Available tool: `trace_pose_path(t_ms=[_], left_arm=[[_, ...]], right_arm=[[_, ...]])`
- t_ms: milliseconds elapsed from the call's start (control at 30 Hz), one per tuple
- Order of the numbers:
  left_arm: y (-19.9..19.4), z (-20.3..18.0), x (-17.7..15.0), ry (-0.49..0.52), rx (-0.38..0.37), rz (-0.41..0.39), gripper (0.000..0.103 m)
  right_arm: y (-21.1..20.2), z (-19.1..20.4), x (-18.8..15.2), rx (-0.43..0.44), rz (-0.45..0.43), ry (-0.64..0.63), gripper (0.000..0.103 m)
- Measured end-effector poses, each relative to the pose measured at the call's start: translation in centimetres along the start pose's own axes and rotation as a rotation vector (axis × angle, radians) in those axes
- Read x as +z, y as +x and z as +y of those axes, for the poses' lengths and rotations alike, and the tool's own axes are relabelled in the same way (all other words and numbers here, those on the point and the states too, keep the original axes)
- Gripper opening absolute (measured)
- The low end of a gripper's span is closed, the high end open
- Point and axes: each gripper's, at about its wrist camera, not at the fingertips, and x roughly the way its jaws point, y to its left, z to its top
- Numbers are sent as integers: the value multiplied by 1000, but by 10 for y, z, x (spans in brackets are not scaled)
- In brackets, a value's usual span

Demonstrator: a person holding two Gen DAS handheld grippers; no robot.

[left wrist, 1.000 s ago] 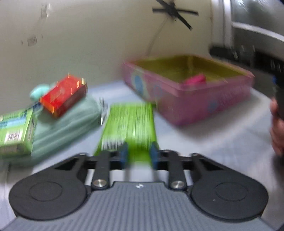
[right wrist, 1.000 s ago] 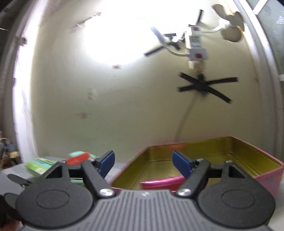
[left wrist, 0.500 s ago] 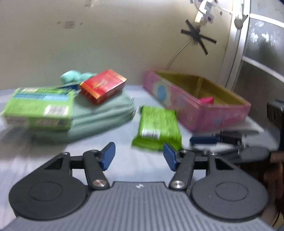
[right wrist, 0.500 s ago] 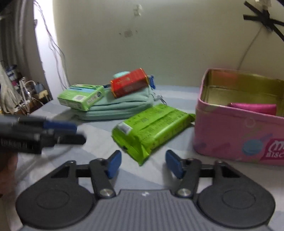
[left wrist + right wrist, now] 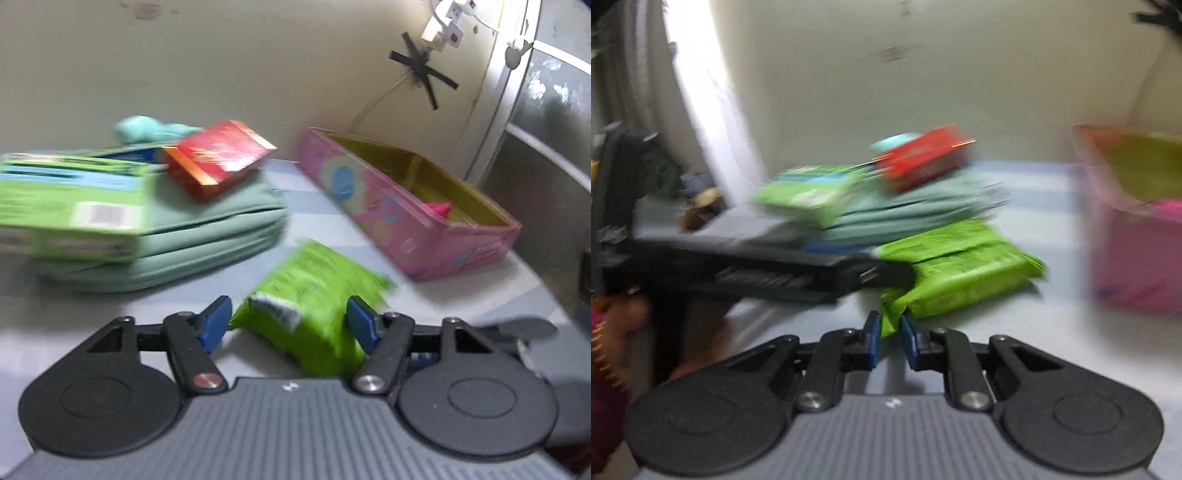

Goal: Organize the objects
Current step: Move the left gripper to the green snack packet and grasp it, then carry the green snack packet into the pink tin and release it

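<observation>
While the pink biscuit tin (image 5: 406, 221) sits open at the far right of the worktop (image 5: 332, 229) with only a magenta packet (image 5: 439, 208) inside, the teal pouch (image 5: 207, 236) at the left carries a green carton (image 5: 70, 206) and a red box (image 5: 218, 158) perched loosely on it, so a careless sweep could topple them. Between pile and tin, near the cameras, lies the green snack pack (image 5: 956, 266). It sits between the opening jaws of the left claw (image 5: 288, 325), which look clear of it through the blur. The right claw (image 5: 890, 339) has its jaws together on just the pack's near corner flap; I judge that thin pinch may slip or tear once lifted, or the pack may swing into the tin's wall.
</observation>
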Motion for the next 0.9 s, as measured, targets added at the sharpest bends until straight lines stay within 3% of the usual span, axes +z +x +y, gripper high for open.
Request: trace_pose_path(t_ms=[100,167,333,400,500,600,700,733,900], left_arm=[[-27,25,-6,-14,62,-13,75],[-46,42,-10,-72,80,-33,76],[-73,65,-27,-248,9,-26,76],[-70,63,-35,-297,-47,2,76],[-54,51,-40,-309,-94,45,80],[-47,39,-39,-273,-74,35,85],[-43,39,-39,-272,-96,32,78],[-43,38,-39,-263,-87,31,74],[-47,27,-31,-301,-104,28,73]], right_arm=[[8,38,-10,134,33,-88,17],[0,40,-9,157,5,-89,18],[-24,-21,2,82,-111,113,26],[-23,-46,2,38,-92,196,26],[-13,-64,-1,60,-47,268,32],[-1,-59,-4,107,-11,272,42],[11,-48,-11,118,-6,233,45],[10,-40,-11,98,-17,218,44],[-15,-31,-15,54,-94,190,38]])
